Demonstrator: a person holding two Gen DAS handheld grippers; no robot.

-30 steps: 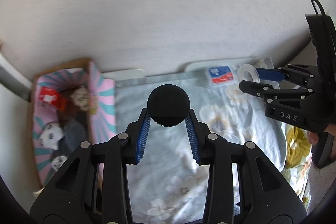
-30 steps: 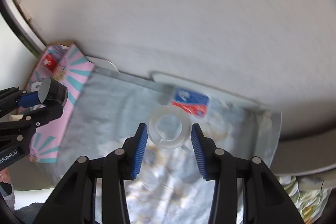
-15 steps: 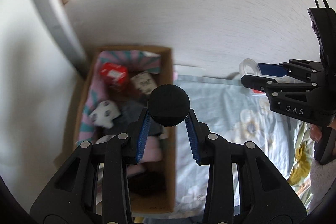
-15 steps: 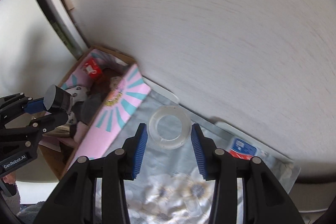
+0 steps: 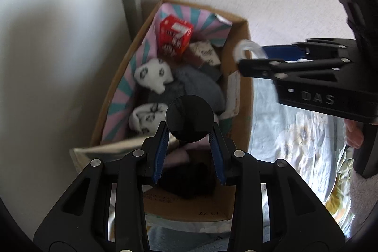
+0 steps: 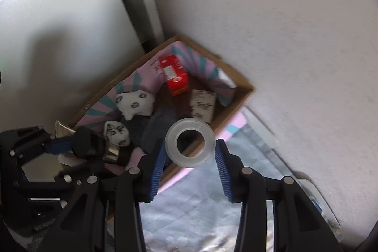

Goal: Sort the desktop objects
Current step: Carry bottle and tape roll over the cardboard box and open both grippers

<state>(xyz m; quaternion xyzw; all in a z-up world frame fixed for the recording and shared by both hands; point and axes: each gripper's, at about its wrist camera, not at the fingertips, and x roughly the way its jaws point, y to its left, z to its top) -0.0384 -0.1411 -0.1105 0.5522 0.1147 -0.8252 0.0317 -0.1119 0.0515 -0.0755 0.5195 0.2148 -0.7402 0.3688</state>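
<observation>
My left gripper [image 5: 189, 131] is shut on a round black cap-topped object [image 5: 189, 118] and holds it over the near end of an open cardboard box [image 5: 245, 91]. My right gripper [image 6: 190, 147] is shut on a clear tape roll [image 6: 190, 142] and holds it above the box's right rim [image 6: 232, 110]. In the left wrist view the tape roll [image 5: 245, 47] and right gripper [image 5: 250, 56] hang at the box's right wall. In the right wrist view the left gripper [image 6: 70, 145] and its black object [image 6: 88, 144] are at lower left.
The box holds a red carton [image 5: 174, 36], white patterned socks [image 5: 153, 73], grey cloth [image 5: 196, 89] and a white label card [image 6: 203, 105]. A floral blue-grey cloth [image 5: 295, 134] covers the surface to the right. White walls [image 5: 59, 39] stand behind and left.
Both grippers have swung left from over the floral cloth to over the cardboard box, each still holding its object. The box now fills the middle of both views.
</observation>
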